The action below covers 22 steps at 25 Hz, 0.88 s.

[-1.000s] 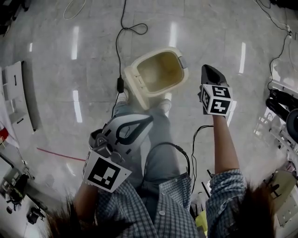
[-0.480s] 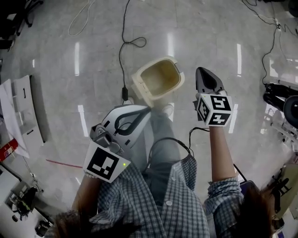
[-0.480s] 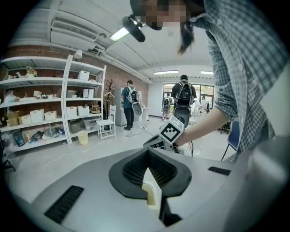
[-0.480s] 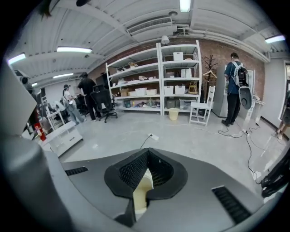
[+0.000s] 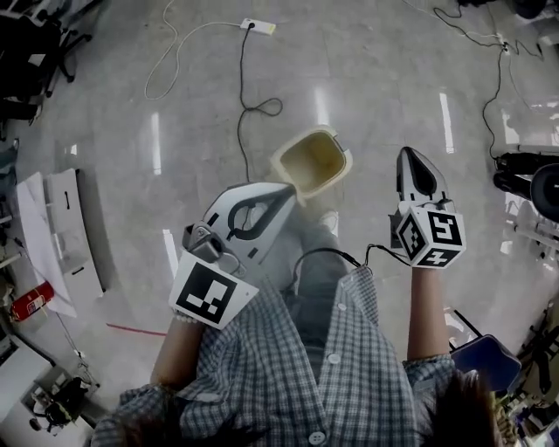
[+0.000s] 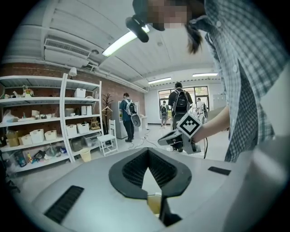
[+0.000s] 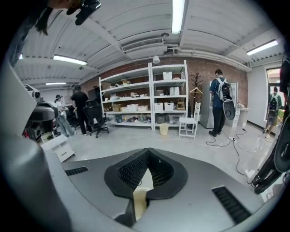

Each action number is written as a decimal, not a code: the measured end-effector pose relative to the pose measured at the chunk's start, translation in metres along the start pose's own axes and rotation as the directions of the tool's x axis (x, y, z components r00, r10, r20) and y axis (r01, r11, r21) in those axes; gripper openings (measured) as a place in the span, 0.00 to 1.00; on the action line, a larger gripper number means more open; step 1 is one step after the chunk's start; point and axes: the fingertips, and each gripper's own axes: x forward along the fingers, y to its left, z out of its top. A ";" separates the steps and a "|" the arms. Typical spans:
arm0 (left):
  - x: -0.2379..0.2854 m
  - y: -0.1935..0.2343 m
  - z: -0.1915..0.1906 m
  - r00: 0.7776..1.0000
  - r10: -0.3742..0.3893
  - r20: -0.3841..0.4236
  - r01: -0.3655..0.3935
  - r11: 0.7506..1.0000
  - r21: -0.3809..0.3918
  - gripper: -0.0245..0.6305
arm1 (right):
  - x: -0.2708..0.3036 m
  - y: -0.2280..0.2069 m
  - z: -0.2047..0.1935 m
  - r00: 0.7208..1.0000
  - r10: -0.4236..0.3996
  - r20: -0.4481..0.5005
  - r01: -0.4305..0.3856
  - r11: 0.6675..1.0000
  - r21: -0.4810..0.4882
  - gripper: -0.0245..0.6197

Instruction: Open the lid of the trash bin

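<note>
The trash bin (image 5: 313, 161) now looks smaller in the head view than a second ago, sitting farther below and ahead of both sets of fingertips. The right gripper (image 5: 413, 155) has drawn away from it: its fingertips, earlier close beside the bin's right rim, now have a wider strip of bare floor to their left before the rim begins. More floor has come into sight beyond the fingertips, including a white power strip (image 5: 259, 26) and its cable (image 5: 247, 96) far ahead of the left gripper (image 5: 291, 188). A blue object (image 5: 487, 360) has appeared well behind the right gripper.
</note>
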 end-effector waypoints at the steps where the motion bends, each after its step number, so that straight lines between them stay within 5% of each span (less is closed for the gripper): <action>1: -0.002 0.002 0.005 1.000 -0.002 0.009 0.002 1.000 0.013 0.04 | -0.008 0.001 0.009 1.000 -0.009 0.017 0.009 1.000 -0.008 0.07; 12: -0.027 0.031 0.043 0.995 0.068 0.071 -0.073 0.995 0.072 0.04 | -0.081 0.006 0.078 0.980 -0.115 0.166 0.125 0.991 -0.054 0.07; 18: -0.037 0.044 0.036 0.991 0.104 0.079 -0.097 0.991 -0.096 0.04 | -0.098 0.011 0.088 0.963 -0.172 0.208 0.181 0.983 -0.025 0.07; 22: -0.032 0.042 0.039 0.993 0.086 0.085 -0.078 0.993 -0.087 0.04 | -0.103 0.012 0.086 0.959 -0.185 0.213 0.195 0.980 -0.029 0.07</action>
